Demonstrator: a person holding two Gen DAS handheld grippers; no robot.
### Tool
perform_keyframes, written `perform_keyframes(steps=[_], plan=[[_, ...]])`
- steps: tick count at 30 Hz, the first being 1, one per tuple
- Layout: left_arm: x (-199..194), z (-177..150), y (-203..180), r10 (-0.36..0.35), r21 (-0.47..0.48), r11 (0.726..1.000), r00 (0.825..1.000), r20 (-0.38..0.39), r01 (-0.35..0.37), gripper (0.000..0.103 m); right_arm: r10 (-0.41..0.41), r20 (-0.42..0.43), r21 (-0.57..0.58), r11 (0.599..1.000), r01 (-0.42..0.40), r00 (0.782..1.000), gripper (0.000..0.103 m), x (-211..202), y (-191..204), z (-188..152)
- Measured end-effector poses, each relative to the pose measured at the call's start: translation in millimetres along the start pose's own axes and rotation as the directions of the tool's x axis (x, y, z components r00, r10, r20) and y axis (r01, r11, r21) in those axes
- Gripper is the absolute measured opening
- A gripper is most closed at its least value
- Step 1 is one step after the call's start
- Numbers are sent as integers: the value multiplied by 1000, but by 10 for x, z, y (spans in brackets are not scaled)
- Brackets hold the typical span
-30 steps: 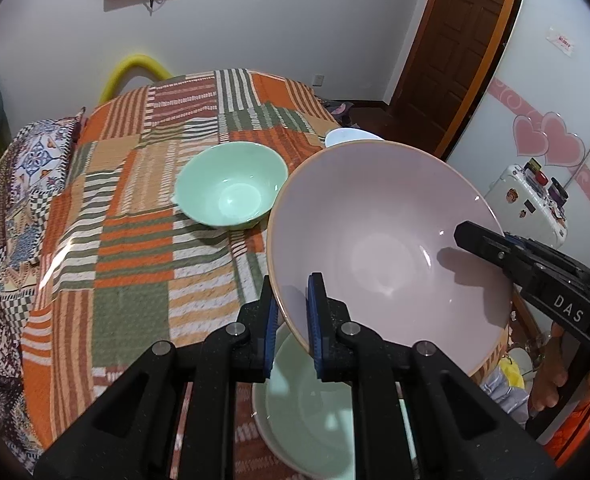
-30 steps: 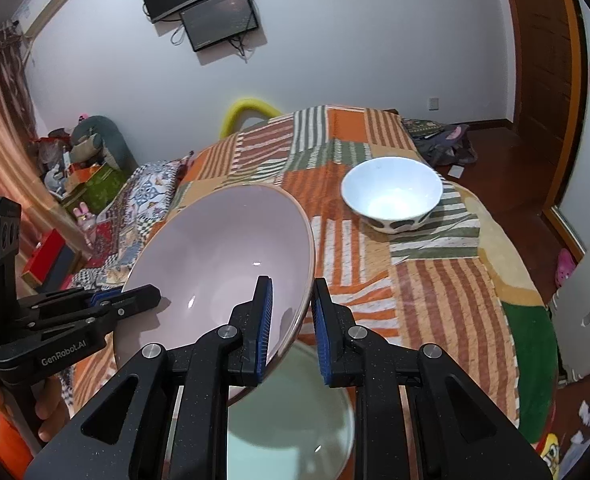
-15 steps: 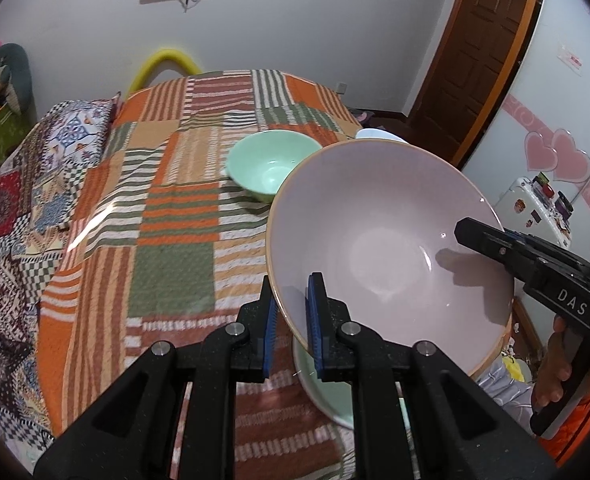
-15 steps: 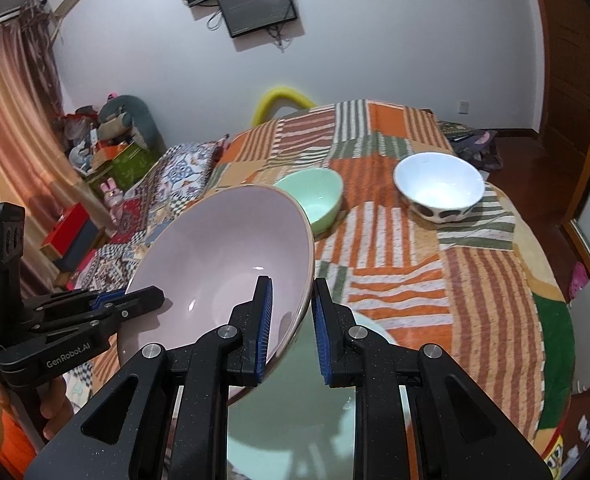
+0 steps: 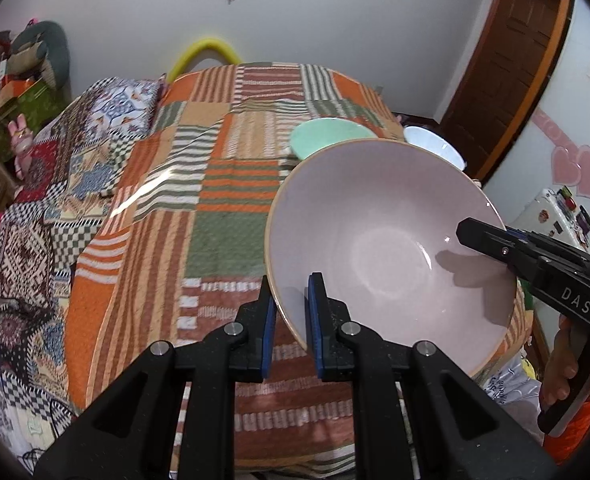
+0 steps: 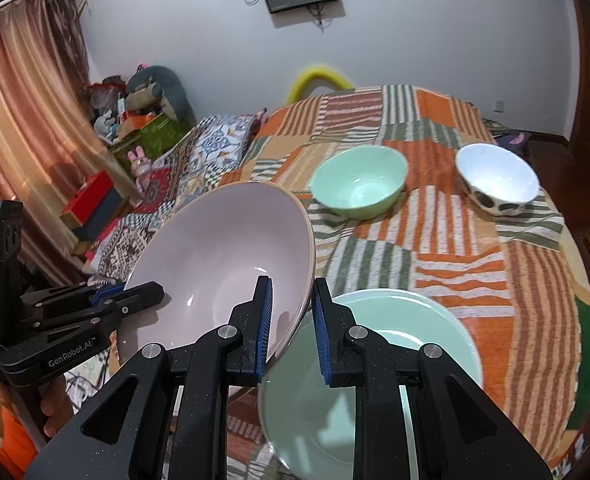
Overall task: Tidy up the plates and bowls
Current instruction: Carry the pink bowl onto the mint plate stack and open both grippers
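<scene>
A large pink bowl (image 5: 391,248) (image 6: 223,256) hangs tilted above the patchwork-covered table (image 5: 215,240) (image 6: 495,260). My left gripper (image 5: 291,304) (image 6: 135,296) is shut on its rim at one side. My right gripper (image 6: 291,300) (image 5: 479,236) is shut on the opposite rim. A pale green plate (image 6: 375,380) lies on the table under the right gripper; the left wrist view does not show it. Farther back stand a green bowl (image 6: 359,188) (image 5: 327,136) and, to its right, a white bowl with dark spots (image 6: 499,180) (image 5: 435,144).
Patterned covers (image 5: 35,220) drape a low surface left of the table. A yellow curved thing (image 6: 319,76) stands behind the table. A wooden door (image 5: 507,64) and a white cabinet with pink hearts (image 5: 567,160) are on the right. A person's hand (image 5: 563,372) holds the right gripper's handle.
Both grippers have carried the pink bowl leftward over the table. The green plate, under the bowl before, now lies to its right and has left the left wrist view.
</scene>
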State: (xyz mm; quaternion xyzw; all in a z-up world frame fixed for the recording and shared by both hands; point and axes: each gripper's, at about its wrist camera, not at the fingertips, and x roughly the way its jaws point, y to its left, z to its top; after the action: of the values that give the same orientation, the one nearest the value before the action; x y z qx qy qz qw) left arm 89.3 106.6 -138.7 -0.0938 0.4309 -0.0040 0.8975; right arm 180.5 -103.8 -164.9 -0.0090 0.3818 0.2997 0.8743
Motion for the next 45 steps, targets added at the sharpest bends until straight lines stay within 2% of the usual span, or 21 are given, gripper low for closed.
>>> perform_keyframes(steps=[11,25,34,45], plan=[[126,-249,419,48,-69,996,998,-50,-52,14,39,-109,-27,999,-42,993,18,409,254,-101],[383,-467,735,46,-138,988,990,-134,-65,14,39,-231,-28,998,-47,972,19,846,398,-295],[541,-568,813,34,-165,984,984,-176,-63,14,34,-280,-27,999,-43,959,19,1028,358,-364],[584,-608,866,13,-196,979,983,-184,-49,14,40,-275,-32,998,-51,961,21,1057,353,-390]])
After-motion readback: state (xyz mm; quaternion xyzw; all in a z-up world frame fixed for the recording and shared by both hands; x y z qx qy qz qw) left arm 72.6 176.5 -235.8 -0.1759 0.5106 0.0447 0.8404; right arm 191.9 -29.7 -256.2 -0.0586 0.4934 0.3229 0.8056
